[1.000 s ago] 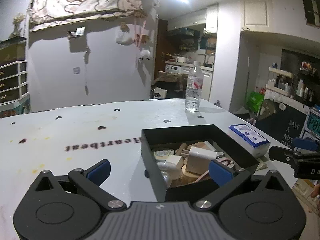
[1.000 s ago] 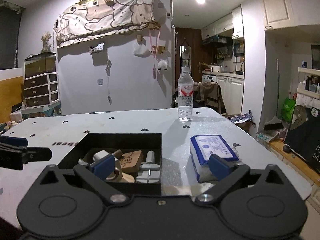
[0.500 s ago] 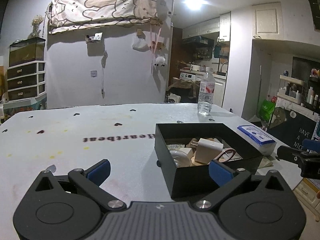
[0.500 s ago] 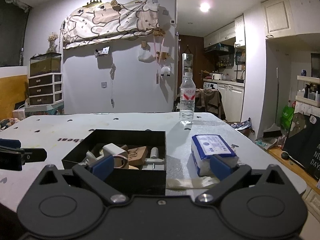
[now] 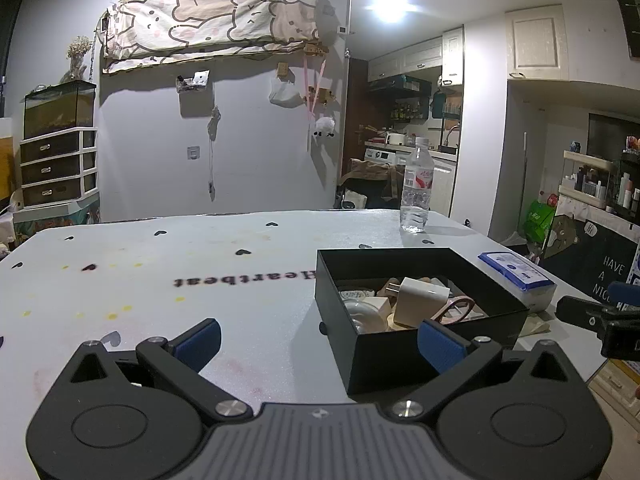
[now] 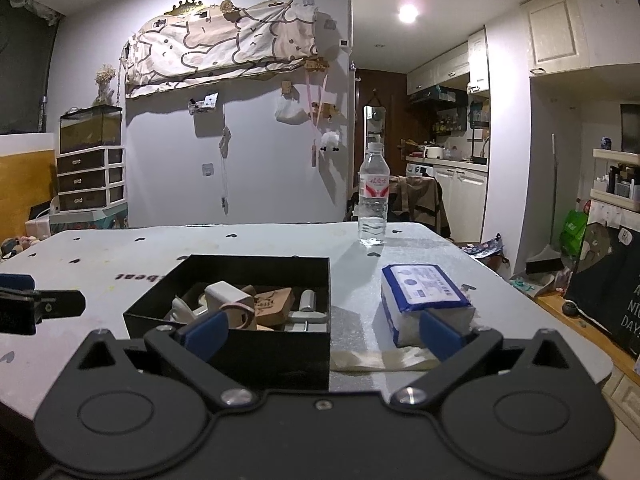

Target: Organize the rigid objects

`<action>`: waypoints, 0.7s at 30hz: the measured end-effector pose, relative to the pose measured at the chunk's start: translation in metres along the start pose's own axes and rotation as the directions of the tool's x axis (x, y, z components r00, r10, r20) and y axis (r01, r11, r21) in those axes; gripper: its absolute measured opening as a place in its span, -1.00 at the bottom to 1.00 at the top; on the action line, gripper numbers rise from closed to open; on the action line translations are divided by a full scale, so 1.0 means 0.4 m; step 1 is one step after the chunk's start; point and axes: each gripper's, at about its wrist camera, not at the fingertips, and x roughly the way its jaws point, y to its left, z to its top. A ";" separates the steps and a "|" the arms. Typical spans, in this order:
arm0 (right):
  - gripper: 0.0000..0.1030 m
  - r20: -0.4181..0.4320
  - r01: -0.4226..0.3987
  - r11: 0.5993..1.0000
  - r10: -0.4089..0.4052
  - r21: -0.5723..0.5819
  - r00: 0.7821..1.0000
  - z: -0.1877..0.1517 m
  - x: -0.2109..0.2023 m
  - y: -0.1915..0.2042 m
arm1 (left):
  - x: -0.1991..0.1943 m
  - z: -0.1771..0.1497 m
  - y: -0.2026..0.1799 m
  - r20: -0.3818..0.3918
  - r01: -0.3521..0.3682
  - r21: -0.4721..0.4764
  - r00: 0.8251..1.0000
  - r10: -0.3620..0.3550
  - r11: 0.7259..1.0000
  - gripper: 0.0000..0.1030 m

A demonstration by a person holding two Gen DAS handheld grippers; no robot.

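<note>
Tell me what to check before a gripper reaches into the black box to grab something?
1. Left gripper open and empty: ok, its jaws stand wide apart with nothing between them.
2. Right gripper open and empty: ok, same.
3. Black box has no lid in the way: ok, its top is open.
4. Things inside can be seen: ok, a white charger sits on top of the pile; what lies beneath it, cannot tell.
5. Tissue pack clear of the box: ok, it lies beside it with a gap.
6. Water bottle out of the way: ok, it stands upright at the far edge of the table.
</note>
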 end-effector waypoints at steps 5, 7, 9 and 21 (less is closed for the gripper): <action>1.00 0.001 -0.006 1.000 0.006 -0.004 1.000 0.001 0.001 0.000 | -0.002 0.000 0.001 -0.001 -0.002 -0.001 1.000 0.002 1.000 1.00; 1.00 0.001 -0.006 1.000 0.006 -0.006 1.000 0.001 0.001 0.001 | -0.001 0.000 0.001 -0.001 -0.001 0.000 1.000 0.001 1.000 1.00; 1.00 0.002 -0.006 1.000 0.006 -0.005 1.000 0.001 0.001 0.001 | -0.002 -0.001 0.002 -0.002 -0.002 0.001 1.000 0.002 1.000 1.00; 1.00 0.001 -0.009 1.000 0.009 -0.006 1.000 0.001 0.004 0.001 | -0.004 -0.002 0.002 -0.003 -0.003 0.001 1.000 0.003 1.000 1.00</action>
